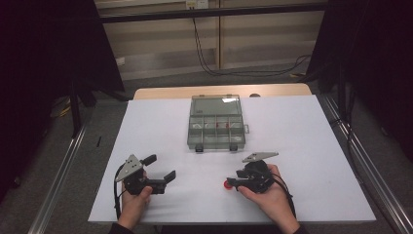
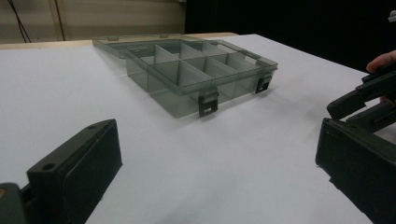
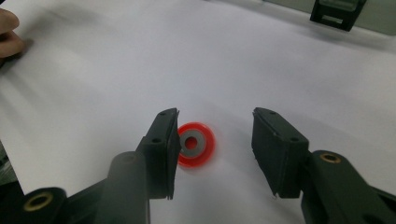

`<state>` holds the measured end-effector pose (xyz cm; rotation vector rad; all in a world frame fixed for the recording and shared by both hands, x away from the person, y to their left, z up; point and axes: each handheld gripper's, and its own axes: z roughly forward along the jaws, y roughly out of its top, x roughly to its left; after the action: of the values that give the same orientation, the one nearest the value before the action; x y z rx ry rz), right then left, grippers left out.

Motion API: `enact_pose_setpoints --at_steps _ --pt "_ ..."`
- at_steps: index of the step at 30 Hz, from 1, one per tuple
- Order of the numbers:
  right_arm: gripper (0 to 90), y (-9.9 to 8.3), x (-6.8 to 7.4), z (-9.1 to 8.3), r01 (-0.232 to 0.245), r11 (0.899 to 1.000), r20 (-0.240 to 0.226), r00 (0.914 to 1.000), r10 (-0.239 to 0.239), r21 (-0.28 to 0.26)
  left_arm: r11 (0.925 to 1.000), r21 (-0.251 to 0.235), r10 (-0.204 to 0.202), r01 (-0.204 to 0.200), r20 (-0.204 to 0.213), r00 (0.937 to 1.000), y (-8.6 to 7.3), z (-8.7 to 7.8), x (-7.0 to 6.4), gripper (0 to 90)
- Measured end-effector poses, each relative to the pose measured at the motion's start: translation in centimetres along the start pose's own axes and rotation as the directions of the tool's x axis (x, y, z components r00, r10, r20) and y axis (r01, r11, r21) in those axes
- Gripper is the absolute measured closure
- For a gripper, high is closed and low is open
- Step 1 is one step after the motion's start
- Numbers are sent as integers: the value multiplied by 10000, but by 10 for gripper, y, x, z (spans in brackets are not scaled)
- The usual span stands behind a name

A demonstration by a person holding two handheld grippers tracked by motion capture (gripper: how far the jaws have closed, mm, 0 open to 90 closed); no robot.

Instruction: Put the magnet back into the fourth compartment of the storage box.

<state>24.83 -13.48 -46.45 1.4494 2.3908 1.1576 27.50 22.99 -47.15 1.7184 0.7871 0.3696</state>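
Pickup stage: right gripper (image 3: 215, 149) hangs released over the small red ring with grey centre (image 3: 195, 144), low centre of frame on the white counter (image 3: 93, 84), nearer one jaw. Next it should centre, then clench. Left gripper (image 2: 210, 177) released too.

Box (image 1: 215, 122): centre of the high view, on the sheet (image 1: 146, 122), lid laid back toward the top of the frame.
Left gripper (image 1: 159, 170): lower left of the high view, below and left of the box.
Right gripper (image 1: 232, 184): lower centre-right, below the box.
Disc (image 3: 196, 144): on the sheet between the right gripper's jaws, against the left jaw in the right gripper view.
Table edge (image 1: 160, 91): behind the sheet, top of the high view.
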Motion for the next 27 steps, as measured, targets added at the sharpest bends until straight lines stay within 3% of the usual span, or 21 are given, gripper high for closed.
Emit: enact_pose_setpoints --at_steps 19,27 --pt "623 -5 2 13 -226 9996 -148 9996 228 174 10000 -16 -32 32 37 10000 0 0 0 2" --pt "732 -6 2 15 -112 9998 -770 9970 127 192 10000 -6 -36 36 23 10000 0 0 0 2"
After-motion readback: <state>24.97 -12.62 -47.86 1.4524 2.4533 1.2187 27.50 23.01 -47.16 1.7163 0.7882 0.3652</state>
